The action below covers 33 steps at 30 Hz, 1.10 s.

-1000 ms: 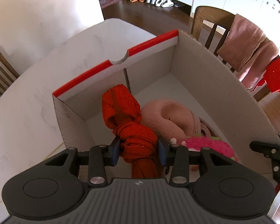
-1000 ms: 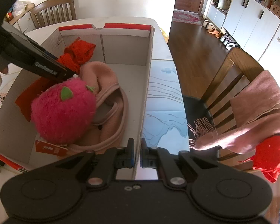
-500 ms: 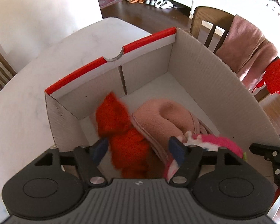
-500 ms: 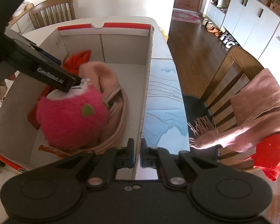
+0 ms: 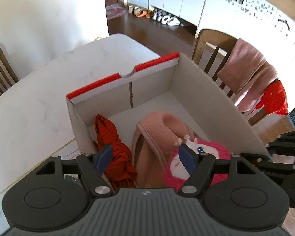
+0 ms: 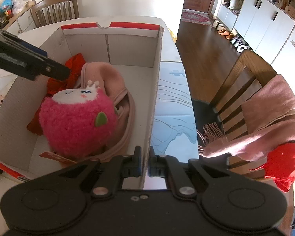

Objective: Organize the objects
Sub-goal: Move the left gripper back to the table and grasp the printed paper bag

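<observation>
A white cardboard box (image 5: 206, 98) with a red rim stands on the white table (image 5: 29, 106). Inside it lie a crumpled red cloth (image 5: 112, 137), a pink fleece piece (image 5: 159, 129) and a fluffy pink plush toy (image 6: 76, 125), face up. My left gripper (image 5: 145, 157) hovers open over the box's near end, above the red cloth, with nothing between its pads. One of its fingers (image 6: 55, 70) reaches in from the left in the right wrist view. My right gripper (image 6: 146, 163) is shut on the top edge of the box's right wall (image 6: 156, 90).
A wooden chair (image 6: 245, 82) stands right of the table with a pink scarf (image 6: 273, 116) and a red cloth (image 6: 283, 165) draped on it. Another chair (image 6: 57, 7) sits behind the table. A blue-printed mat (image 6: 173, 106) lies beside the box.
The left gripper opened and let go of the red cloth, which dropped into the box, then lifted up and back. The plush toy rolled face up. The right gripper stayed put.
</observation>
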Motion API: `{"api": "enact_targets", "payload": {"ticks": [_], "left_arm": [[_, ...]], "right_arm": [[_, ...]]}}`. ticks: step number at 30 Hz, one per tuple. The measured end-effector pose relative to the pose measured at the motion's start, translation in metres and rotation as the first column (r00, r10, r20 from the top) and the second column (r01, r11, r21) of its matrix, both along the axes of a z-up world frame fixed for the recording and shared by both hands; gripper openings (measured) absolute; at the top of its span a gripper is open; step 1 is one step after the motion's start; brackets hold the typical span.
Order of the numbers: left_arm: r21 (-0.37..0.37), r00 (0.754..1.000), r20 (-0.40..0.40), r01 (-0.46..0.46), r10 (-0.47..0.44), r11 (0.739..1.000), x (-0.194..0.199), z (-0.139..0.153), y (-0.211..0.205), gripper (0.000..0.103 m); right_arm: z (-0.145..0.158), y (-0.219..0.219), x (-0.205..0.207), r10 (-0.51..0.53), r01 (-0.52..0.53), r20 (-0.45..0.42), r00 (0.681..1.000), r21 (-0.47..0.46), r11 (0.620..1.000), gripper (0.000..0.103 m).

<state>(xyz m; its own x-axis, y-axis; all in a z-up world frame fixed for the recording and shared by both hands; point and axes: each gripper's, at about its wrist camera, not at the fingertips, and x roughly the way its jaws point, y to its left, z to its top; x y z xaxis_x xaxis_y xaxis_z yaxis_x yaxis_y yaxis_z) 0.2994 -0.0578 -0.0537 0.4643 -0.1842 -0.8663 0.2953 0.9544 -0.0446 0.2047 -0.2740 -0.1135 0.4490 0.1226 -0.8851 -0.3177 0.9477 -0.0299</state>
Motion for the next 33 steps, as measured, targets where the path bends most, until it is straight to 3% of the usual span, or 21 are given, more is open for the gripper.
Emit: {"api": "enact_targets", "payload": {"ticks": [20,27,33], "left_arm": [[-0.115,0.992,0.110,-0.046,0.059,0.992,-0.068,0.061,0.058,0.073],[-0.129,0.984,0.119,-0.116,0.131,0.985,-0.094,0.062,0.098,0.082],[-0.122,0.972,0.087,-0.207,0.218,0.971,-0.115,0.046,0.130,0.084]], "right_arm": [[0.000,0.002,0.001,0.002,-0.002,-0.004,1.000,-0.023,1.000,0.004],[0.001,0.005,0.001,0.002,-0.002,-0.004,1.000,-0.036,0.999,0.004],[0.001,0.006,0.001,-0.002,0.002,-0.005,1.000,-0.041,0.999,0.004]]}}
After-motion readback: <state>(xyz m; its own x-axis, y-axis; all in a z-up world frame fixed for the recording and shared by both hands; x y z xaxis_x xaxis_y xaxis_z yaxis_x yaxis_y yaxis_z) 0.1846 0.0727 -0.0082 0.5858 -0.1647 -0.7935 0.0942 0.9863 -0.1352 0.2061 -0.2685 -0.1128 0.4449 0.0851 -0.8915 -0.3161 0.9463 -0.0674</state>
